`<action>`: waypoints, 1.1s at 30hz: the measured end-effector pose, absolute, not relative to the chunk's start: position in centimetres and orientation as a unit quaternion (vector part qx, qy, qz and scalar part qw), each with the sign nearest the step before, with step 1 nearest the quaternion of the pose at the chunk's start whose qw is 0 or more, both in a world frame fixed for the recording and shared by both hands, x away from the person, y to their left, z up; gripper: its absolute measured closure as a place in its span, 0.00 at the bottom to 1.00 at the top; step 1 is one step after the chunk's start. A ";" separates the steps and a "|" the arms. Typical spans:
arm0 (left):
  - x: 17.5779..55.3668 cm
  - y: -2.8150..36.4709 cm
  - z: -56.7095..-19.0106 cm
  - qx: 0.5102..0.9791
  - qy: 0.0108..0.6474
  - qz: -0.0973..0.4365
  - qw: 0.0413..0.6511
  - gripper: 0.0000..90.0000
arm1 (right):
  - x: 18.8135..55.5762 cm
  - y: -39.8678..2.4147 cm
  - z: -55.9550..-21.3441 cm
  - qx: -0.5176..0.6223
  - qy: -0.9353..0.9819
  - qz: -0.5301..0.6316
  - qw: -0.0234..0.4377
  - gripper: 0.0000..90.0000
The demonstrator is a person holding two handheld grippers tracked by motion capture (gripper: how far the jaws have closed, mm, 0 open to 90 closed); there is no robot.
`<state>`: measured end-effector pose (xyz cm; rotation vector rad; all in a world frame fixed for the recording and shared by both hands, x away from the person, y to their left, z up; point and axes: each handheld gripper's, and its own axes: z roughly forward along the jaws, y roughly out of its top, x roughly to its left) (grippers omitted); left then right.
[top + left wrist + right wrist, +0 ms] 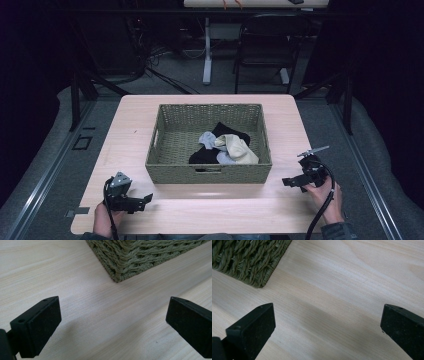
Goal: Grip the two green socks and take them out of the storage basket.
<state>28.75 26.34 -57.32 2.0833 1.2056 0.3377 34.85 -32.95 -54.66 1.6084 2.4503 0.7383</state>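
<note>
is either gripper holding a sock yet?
No. In the high view the socks lie in the basket; the left gripper and right gripper stand open over bare table.

Black hand-held grippers (148, 198), black cables, possibly dark sleeve (338, 231).

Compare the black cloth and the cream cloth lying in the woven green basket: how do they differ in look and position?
The black cloth is dark and spreads from the basket's middle toward its front wall; the cream cloth is pale and bunched in a compact heap nearer the right. The cream cloth lies partly on top of the black cloth, which sits underneath. Both are crumpled, unfolded, and rest inside the woven green basket, touching a grey cloth.
</note>
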 end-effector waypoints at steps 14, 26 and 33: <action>28.9 26.3 -57.3 0.799 0.475 0.139 0.343 0.00 | 34.8 -32.7 -54.3 0.510 0.825 0.233 0.068 0.00; 28.6 26.3 -57.4 0.800 0.473 0.140 0.341 0.00 | 35.3 -32.4 -52.5 0.494 0.837 0.228 0.056 0.00; 28.1 27.0 -57.4 0.795 0.478 0.143 0.346 0.00 | 35.4 -32.2 -50.2 0.486 0.839 0.237 0.058 0.00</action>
